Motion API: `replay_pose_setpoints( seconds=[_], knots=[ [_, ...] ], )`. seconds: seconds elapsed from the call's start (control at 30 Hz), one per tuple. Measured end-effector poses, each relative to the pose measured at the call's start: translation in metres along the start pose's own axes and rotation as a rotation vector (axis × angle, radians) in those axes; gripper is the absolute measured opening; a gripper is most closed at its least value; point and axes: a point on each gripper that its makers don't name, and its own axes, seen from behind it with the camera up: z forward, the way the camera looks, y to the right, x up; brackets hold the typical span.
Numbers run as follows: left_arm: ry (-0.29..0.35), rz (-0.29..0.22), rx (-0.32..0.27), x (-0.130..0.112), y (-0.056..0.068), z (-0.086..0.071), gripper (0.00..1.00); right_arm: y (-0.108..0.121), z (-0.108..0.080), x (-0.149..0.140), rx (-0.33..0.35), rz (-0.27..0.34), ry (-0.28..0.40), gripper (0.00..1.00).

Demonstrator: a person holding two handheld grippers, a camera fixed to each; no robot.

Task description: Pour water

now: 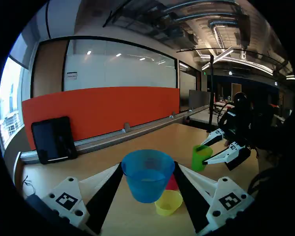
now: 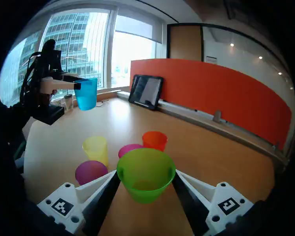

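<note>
Left gripper view: the left gripper (image 1: 147,169) has its two white-and-black fingers clamped on the sides of a translucent blue plastic cup (image 1: 147,183). The cup is upright and tapers toward its base. A pale band shows low inside it; whether that is water cannot be told. Just below and to the right of the cup, a small translucent yellow plastic cup (image 1: 169,202) stands on the light wooden tabletop (image 1: 167,137). A patch of red shows behind the yellow cup. Farther off to the right, the right gripper (image 1: 205,153) has its fingers pressed on either side of a translucent green plastic cup (image 1: 198,159), which is also upright. At the far left, a black tablet (image 1: 54,139) leans against a long orange partition panel (image 1: 100,108) along the tabletop's far edge.

Right gripper view: the right gripper (image 2: 146,171) holds the green cup (image 2: 146,183) between its fingers, one on each side. The cup's round mouth is open to the camera and its inside looks yellowish at the bottom. Beyond it on the tabletop (image 2: 210,153) stands a cluster of cups. The yellow cup (image 2: 95,149) is on the left, with a purple plastic cup (image 2: 91,172) near it. A magenta plastic cup (image 2: 129,149) stands in the middle, and an orange plastic cup (image 2: 154,140) is just beyond it. At the far left, the left gripper (image 2: 78,84) holds the blue cup (image 2: 86,94) upright and raised well above the tabletop. Tall windows (image 2: 80,43) are behind it. The tablet (image 2: 147,91) and the orange partition (image 2: 226,94) lie at the far side.
</note>
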Motion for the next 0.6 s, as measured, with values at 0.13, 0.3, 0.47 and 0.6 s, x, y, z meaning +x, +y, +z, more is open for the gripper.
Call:
replay_pose_setpoints(
  seconds=[0.13,0.3,0.47,0.6],
  knots=[
    [0.015,-0.014,0.001,0.003,0.002,-0.002,0.89,-0.005,-0.004,0.019,0.005,0.002,0.052,0.92],
    [0.030,-0.027,-0.003,0.005,0.005,-0.004,0.89,-0.010,-0.009,0.040,0.012,0.002,0.117,0.92],
    [0.035,-0.021,-0.002,0.007,0.004,-0.005,0.89,-0.011,-0.013,0.059,0.006,-0.005,0.170,0.92],
    [0.040,-0.019,-0.004,0.009,0.005,-0.005,0.89,-0.012,-0.015,0.072,0.003,-0.011,0.205,0.92]
  ],
)
